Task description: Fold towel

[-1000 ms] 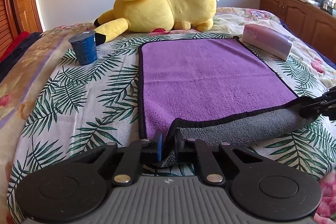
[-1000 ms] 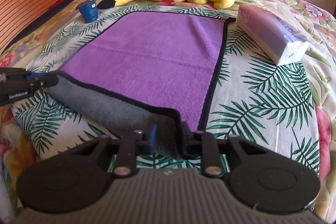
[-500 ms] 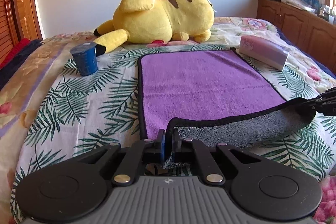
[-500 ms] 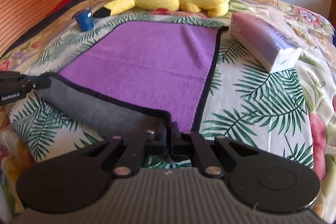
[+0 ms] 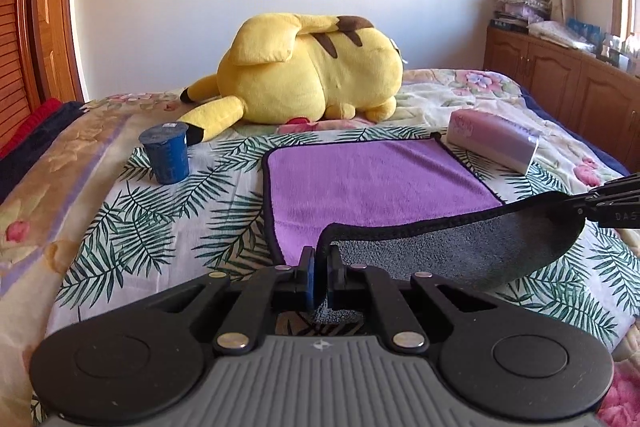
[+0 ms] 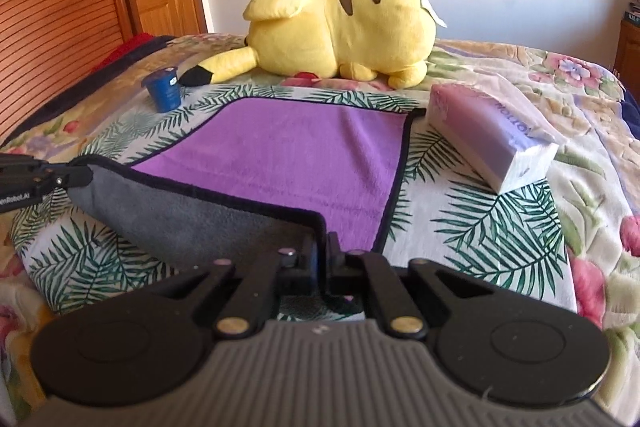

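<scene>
A purple towel (image 5: 372, 179) with a black hem and grey underside lies on the bed; it also shows in the right wrist view (image 6: 288, 155). My left gripper (image 5: 321, 269) is shut on the towel's near left corner. My right gripper (image 6: 322, 251) is shut on the near right corner. Both corners are lifted off the bed, so the near edge hangs between them with the grey side (image 5: 460, 247) facing me. The right gripper shows at the right edge of the left wrist view (image 5: 608, 203), and the left gripper at the left edge of the right wrist view (image 6: 36, 179).
A big yellow plush toy (image 5: 312, 67) lies beyond the towel. A blue cup (image 5: 166, 153) stands left of the towel. A tissue pack (image 5: 494, 143) lies at its far right corner. Wooden cabinets (image 5: 560, 79) stand to the right, wooden doors (image 6: 60, 7) to the left.
Both grippers closed on the towel's near corners and lifted them up. The near edge has risen off the bed and shows more of the grey underside.
</scene>
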A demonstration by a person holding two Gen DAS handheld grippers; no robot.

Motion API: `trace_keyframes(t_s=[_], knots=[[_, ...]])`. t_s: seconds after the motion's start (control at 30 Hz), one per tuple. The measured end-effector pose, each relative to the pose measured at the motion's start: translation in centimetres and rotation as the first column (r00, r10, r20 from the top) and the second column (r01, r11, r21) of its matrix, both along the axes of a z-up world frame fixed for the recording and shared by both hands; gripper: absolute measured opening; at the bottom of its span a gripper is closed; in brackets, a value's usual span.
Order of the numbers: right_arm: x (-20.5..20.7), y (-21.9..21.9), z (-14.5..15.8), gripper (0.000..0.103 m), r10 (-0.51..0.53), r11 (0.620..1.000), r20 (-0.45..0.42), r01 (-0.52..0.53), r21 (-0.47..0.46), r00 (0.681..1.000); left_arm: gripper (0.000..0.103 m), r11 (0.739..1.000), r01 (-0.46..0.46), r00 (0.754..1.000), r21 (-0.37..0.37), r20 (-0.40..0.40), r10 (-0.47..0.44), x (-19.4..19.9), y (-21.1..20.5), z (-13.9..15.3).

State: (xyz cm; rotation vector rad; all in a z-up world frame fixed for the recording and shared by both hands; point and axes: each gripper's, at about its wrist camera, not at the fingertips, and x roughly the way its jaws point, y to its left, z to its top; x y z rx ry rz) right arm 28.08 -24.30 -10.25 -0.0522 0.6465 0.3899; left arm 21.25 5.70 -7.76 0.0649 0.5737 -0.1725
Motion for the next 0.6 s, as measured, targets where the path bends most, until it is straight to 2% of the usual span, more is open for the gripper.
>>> trace_keyframes(t_s=[0.6], knots=[[1.5,0.3,0.5,0.004,0.025,0.999,0.074,-0.022,-0.043,0.997,0.000,0.999,0.038,0.999,0.031,0.032,-0.039,2.6,-0.2,0.8]])
